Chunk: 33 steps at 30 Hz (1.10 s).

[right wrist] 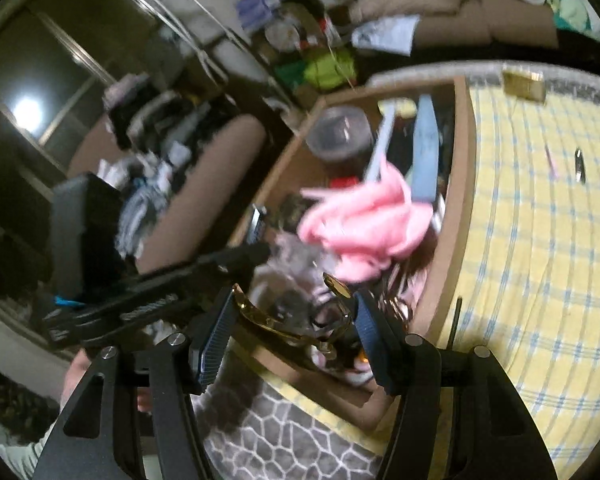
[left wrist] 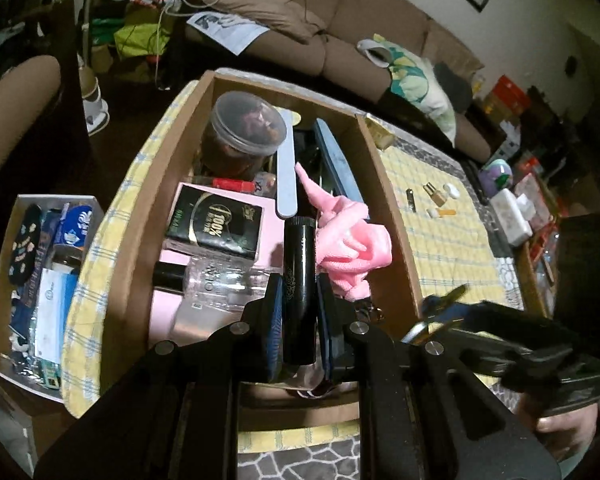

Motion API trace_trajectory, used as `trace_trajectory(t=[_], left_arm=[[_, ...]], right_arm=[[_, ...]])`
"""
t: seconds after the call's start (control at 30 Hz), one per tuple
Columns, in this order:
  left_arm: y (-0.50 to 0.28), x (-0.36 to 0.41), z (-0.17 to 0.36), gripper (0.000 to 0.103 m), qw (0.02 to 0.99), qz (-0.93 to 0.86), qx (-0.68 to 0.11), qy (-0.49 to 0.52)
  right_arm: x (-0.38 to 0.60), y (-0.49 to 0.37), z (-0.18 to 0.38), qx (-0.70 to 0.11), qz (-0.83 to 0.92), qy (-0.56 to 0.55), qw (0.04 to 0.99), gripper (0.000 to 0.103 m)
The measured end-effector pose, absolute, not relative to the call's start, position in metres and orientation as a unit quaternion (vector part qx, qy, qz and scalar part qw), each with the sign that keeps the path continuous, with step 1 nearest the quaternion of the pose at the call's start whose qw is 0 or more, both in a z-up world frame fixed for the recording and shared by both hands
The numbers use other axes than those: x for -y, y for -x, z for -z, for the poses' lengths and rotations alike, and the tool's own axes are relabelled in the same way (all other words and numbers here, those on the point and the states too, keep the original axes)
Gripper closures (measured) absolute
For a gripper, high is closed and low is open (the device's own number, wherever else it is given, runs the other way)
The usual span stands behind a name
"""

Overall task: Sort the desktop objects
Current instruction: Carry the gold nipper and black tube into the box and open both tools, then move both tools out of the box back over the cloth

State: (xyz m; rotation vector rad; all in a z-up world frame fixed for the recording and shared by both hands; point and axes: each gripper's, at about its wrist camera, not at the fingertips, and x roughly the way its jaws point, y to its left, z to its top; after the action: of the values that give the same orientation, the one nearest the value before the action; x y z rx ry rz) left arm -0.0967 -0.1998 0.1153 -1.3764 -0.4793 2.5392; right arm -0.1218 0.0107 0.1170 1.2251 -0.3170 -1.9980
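Black tube (left wrist: 299, 288) clenched in our left gripper (left wrist: 299, 308), frame centre, over the cardboard box (left wrist: 140, 216). Right gripper (right wrist: 296, 324) grasps a gold clip (right wrist: 284, 320). We should lower, then release clear of the pink cloth (left wrist: 352, 240).

My right wrist view is motion-blurred: the pink cloth (right wrist: 364, 224) at centre smears. In my left view, my jaws hide the black tube's (left wrist: 299, 280) lower end, and small tabletop items (left wrist: 440, 196) at right are unidentifiable.

Left tool (left wrist: 299, 304) and right tool (right wrist: 292, 328) both clamped.
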Motion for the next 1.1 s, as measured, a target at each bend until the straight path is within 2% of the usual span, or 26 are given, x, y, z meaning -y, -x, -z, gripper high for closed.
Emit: trace_trajectory(t=[0.17, 0.27, 0.33, 0.43, 0.57, 0.87, 1.0, 1.07, 1.1], left_arm=[[0.103, 0.196, -0.107, 0.088, 0.11, -0.862, 0.16, 0.468], [0.107, 0.19, -0.106, 0.088, 0.11, -0.863, 0.15, 0.469], [0.107, 0.189, -0.106, 0.088, 0.112, -0.864, 0.148, 0.468], [0.104, 0.185, -0.105, 0.088, 0.118, -0.861, 0.15, 0.471], [0.099, 0.176, -0.101, 0.088, 0.12, -0.855, 0.146, 0.483], [0.103, 0.145, -0.087, 0.088, 0.109, -0.846, 0.129, 0.507], [0.094, 0.125, -0.083, 0.087, 0.091, -0.851, 0.09, 0.509], [0.091, 0.125, -0.087, 0.08, 0.076, -0.859, 0.079, 0.5], [0.089, 0.127, -0.092, 0.061, 0.062, -0.867, 0.079, 0.489]], right_arm=[[-0.002, 0.149, -0.091, 0.091, 0.77, -0.532, 0.339, 0.04], [0.004, 0.154, -0.095, 0.066, 0.788, -0.521, 0.323, 0.029], [0.004, 0.148, -0.107, 0.045, 0.811, -0.492, 0.312, 0.017], [-0.007, 0.138, -0.123, 0.035, 0.84, -0.453, 0.298, 0.016], [-0.042, 0.117, -0.135, 0.078, 0.86, -0.413, 0.289, 0.012], [-0.078, 0.097, -0.121, 0.122, 0.855, -0.419, 0.279, 0.012], [-0.079, 0.093, -0.124, 0.1, 0.857, -0.417, 0.285, 0.012], [-0.08, 0.089, -0.124, 0.086, 0.861, -0.415, 0.282, 0.012], [-0.08, 0.089, -0.124, 0.082, 0.862, -0.414, 0.281, 0.012]])
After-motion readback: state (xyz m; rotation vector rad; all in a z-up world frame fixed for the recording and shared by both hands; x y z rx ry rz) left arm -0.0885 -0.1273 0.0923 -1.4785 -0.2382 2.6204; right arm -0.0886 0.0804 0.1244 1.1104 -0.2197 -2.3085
